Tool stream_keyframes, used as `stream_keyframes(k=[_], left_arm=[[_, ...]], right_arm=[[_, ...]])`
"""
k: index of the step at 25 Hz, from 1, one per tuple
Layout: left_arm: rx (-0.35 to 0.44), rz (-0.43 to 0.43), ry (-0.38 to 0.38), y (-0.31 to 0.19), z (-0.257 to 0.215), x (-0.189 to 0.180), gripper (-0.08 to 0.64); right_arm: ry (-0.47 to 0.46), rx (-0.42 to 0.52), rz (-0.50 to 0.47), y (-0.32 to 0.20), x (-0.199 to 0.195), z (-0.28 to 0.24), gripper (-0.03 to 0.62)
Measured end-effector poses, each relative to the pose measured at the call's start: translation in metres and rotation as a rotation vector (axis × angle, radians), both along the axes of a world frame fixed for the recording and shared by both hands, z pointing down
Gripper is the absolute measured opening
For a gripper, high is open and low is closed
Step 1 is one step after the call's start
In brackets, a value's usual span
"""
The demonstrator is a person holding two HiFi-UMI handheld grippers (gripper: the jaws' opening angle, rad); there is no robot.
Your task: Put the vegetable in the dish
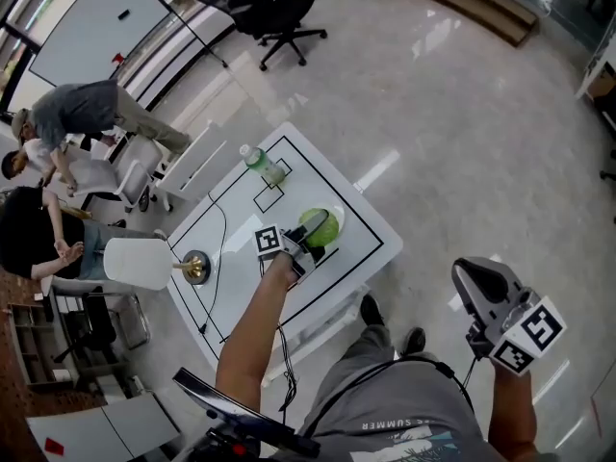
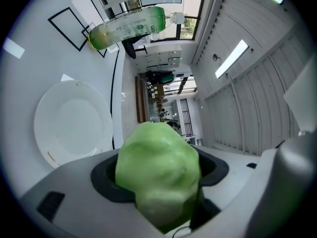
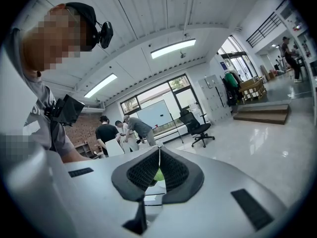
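We hold the vegetable (image 2: 158, 175), a pale green, leafy lump, in the left gripper (image 1: 306, 239). Its jaws stand wide apart, and the dark pads press on either side of the lump, which fills the gap between them and bulges out beyond the tips. In the head view the vegetable lies over the white dish (image 2: 74, 123) near the right edge of the table (image 1: 226, 258), covering most of the dish so that only a strip of rim shows. From the left gripper view the dish sits empty just beside the vegetable. We cannot tell whether the two touch.

A bottle (image 2: 129, 26) of greenish liquid stands further back on the table, beside a small black-lined square. A lamp (image 1: 144, 263) with a white shade and a brass base stands at the table's near left edge.

The right gripper (image 3: 159, 170) hangs well apart from the table, out over the floor at our right side. Its jaws are closed together with nothing between them.

Off to the left of the table, several people (image 1: 67, 133) gather around white chairs, and a black chair (image 1: 279, 12) stands on the floor beyond.
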State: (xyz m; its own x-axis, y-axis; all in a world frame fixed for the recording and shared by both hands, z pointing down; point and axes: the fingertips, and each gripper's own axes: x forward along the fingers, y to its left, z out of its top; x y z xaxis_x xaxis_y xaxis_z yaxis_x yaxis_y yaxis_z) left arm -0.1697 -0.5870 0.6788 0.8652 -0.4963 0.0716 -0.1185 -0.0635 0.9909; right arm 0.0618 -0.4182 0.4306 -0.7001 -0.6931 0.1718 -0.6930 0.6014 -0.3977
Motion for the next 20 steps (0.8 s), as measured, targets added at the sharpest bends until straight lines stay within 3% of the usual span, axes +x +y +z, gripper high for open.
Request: stream_keyframes(k=[12,17,20], left_arm=[[-0.042,0.145,-0.124,-0.025,0.042,0.006,0.328],[-0.016,0.227,-0.195,-0.03,0.057,0.011,0.328],[-0.025,0.24,-0.194,-0.032,0.066,0.01,0.328]], right_arm=[[0.026,-0.069,0.021,-0.012,0.001,0.021,0.006],[0.043,-0.097,0.028,-0.013,0.001,0.029,0.006],[0.054,-0.114,0.027,-0.013,-0.004,0.037,0.006]])
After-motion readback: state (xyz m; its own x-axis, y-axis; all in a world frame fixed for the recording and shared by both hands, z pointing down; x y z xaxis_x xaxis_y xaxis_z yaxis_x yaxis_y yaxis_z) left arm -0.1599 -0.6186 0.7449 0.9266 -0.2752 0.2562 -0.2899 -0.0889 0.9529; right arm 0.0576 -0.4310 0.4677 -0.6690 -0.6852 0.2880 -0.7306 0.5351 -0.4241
